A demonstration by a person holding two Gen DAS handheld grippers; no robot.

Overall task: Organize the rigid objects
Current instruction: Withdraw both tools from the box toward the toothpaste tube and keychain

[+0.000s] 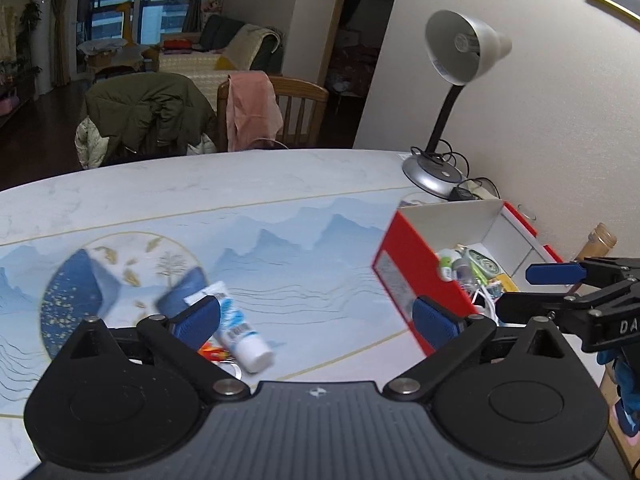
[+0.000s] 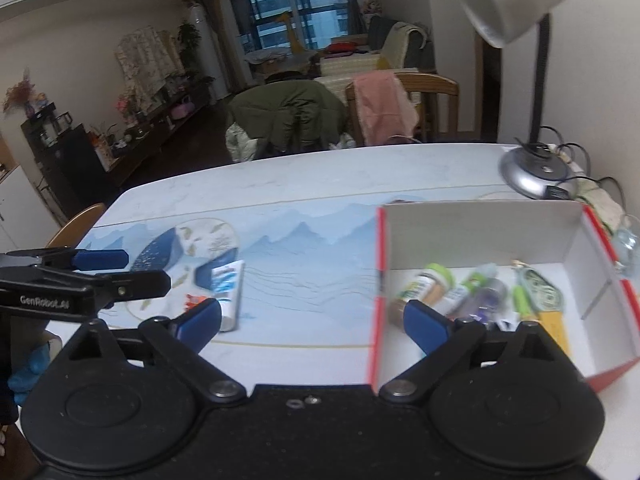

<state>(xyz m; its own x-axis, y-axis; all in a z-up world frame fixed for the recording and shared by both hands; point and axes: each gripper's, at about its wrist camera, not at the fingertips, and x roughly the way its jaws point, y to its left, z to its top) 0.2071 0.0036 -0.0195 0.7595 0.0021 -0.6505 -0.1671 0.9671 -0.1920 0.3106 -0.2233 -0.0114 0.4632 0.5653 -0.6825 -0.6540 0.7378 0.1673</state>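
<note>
Nearest the left gripper [image 1: 316, 318], whose jaws stand wide apart with nothing between them, a white-and-blue tube [image 1: 236, 326] lies on the table mat [image 1: 300, 248], just ahead of and partly behind the left finger, cap end toward the camera. A small red-and-orange item [image 1: 210, 350] sits beside the tube's cap, too hidden to name. The right gripper [image 2: 314, 322] is likewise spread wide and empty, hanging over the near left wall of the red-and-white box [image 2: 480, 232].

The step in hand looks like fetching the tube for the box. To do it well, the left gripper should shift left so the tube's body sits between both pads, cross-wise to its length, then close on the firm middle instead of the cap.

Farther off, inside the box, lie a green-capped bottle [image 2: 424, 288] and other small items, crowded toward the near end; the far end is free for a drop. Beyond stands a desk lamp [image 1: 452, 76].
</note>
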